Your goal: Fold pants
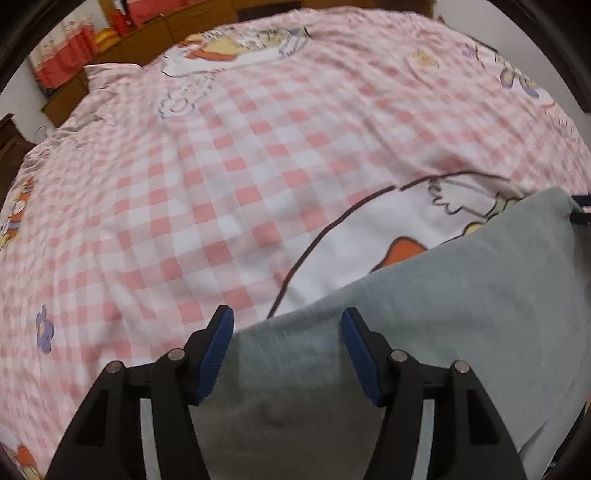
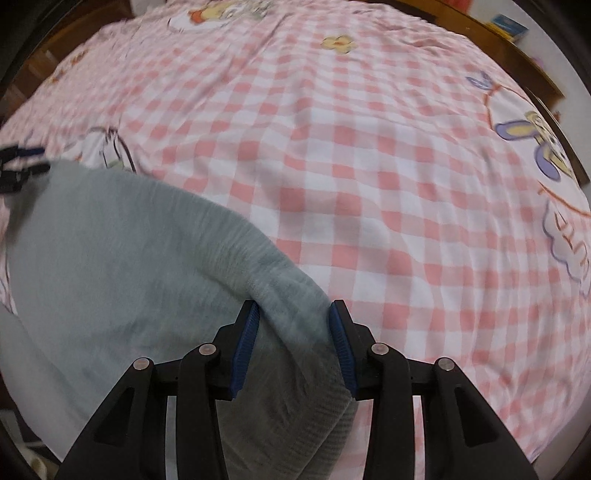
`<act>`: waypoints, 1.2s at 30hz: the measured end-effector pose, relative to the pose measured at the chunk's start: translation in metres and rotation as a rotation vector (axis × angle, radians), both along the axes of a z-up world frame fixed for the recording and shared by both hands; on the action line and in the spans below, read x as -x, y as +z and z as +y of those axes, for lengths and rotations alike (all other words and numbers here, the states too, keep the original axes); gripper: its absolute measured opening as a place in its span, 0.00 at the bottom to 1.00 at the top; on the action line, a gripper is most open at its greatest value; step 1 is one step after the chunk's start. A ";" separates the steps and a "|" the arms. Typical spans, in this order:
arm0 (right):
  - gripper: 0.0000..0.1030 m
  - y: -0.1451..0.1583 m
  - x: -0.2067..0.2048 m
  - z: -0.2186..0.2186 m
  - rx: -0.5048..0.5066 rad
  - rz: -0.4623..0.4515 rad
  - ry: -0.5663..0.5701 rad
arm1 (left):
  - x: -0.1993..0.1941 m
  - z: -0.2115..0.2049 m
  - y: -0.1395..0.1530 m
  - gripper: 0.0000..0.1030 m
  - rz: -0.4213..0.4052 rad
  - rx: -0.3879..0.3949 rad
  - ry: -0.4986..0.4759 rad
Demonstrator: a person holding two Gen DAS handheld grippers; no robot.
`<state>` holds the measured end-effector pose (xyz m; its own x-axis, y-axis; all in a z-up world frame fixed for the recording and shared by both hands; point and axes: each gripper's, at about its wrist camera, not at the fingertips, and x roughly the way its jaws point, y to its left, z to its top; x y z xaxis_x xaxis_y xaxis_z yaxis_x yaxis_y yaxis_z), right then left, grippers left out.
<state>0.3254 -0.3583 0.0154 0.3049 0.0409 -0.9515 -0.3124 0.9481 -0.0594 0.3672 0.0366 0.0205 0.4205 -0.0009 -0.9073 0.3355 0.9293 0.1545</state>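
Left wrist view: left gripper [image 1: 287,325] sits over the near edge of the grey pants [image 1: 443,314], jaws spread wide, blue pads [image 1: 218,354] well apart with fabric passing between them but not pinched; the cloth edge runs across the gap. Pants lie on the pink-and-white checked bedsheet [image 1: 221,184], stretched from this gripper toward the right side of frame, where the other gripper's tip [image 1: 580,210] shows at the far corner of the cloth. Cartoon print on the sheet [image 1: 406,229] is partly covered by the pants. Wooden headboard [image 1: 147,33] and red items [image 1: 66,59] at the far end of the bed. Right wrist view: right gripper [image 2: 293,314] has a bunched fold of the pants [image 2: 110,258] filling the space between its pads [image 2: 243,350], cloth touching both inner faces, so it's clamped on the fabric, jaws only partly closed around the thick bundle. Left gripper [image 2: 22,162] visible at far left, at the pants' other corner. Both frames motion-blurred.
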 end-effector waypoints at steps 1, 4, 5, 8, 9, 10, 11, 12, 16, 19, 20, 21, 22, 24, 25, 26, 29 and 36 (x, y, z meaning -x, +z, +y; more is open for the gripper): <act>0.39 -0.003 -0.003 0.003 0.012 0.006 0.017 | -0.005 0.001 -0.005 0.62 0.024 0.001 -0.014; 0.43 -0.009 -0.008 0.007 0.030 0.005 0.049 | -0.012 0.003 -0.017 0.62 0.076 0.023 -0.047; 0.44 -0.012 -0.009 0.008 0.035 0.005 0.064 | -0.013 0.004 -0.019 0.62 0.081 0.027 -0.056; 0.49 -0.019 -0.015 0.008 0.032 0.012 0.091 | -0.015 0.008 -0.026 0.62 0.091 0.064 -0.081; 0.50 -0.022 -0.019 0.006 0.018 0.022 0.095 | -0.014 0.009 -0.028 0.62 0.090 0.070 -0.087; 0.51 -0.024 -0.023 0.004 0.003 0.030 0.095 | -0.014 0.011 -0.028 0.62 0.085 0.077 -0.093; 0.51 -0.026 -0.025 0.001 -0.017 0.039 0.092 | -0.014 0.012 -0.029 0.62 0.085 0.083 -0.091; 0.51 -0.027 -0.027 -0.002 -0.035 0.047 0.087 | -0.014 0.013 -0.029 0.61 0.088 0.088 -0.088; 0.51 -0.028 -0.033 -0.008 -0.039 0.030 0.081 | -0.003 0.012 -0.030 0.35 0.115 0.126 -0.112; 0.47 -0.030 -0.030 -0.009 -0.032 0.012 0.079 | 0.013 0.002 -0.031 0.15 0.104 0.125 -0.144; 0.44 -0.030 -0.026 -0.008 -0.037 0.010 0.073 | 0.020 -0.004 -0.031 0.12 0.100 0.121 -0.150; 0.38 -0.028 -0.022 -0.006 -0.039 0.003 0.071 | 0.025 -0.005 -0.030 0.11 0.087 0.114 -0.158; 0.29 -0.027 -0.020 -0.003 -0.034 -0.006 0.076 | 0.029 -0.006 -0.027 0.10 0.077 0.116 -0.161; 0.17 -0.015 -0.005 0.010 -0.014 -0.027 0.087 | 0.035 -0.005 -0.022 0.09 0.066 0.135 -0.159; 0.12 -0.009 0.001 0.012 -0.006 -0.045 0.086 | 0.037 -0.003 -0.017 0.09 0.057 0.152 -0.150; 0.11 -0.004 0.004 0.013 -0.010 -0.056 0.081 | 0.040 -0.004 -0.012 0.08 0.043 0.162 -0.138; 0.08 0.012 0.012 0.009 -0.043 -0.092 0.052 | 0.047 0.002 0.008 0.08 -0.017 0.180 -0.108; 0.07 0.051 0.035 -0.002 -0.106 -0.226 -0.013 | 0.058 0.008 0.086 0.08 -0.241 0.273 0.053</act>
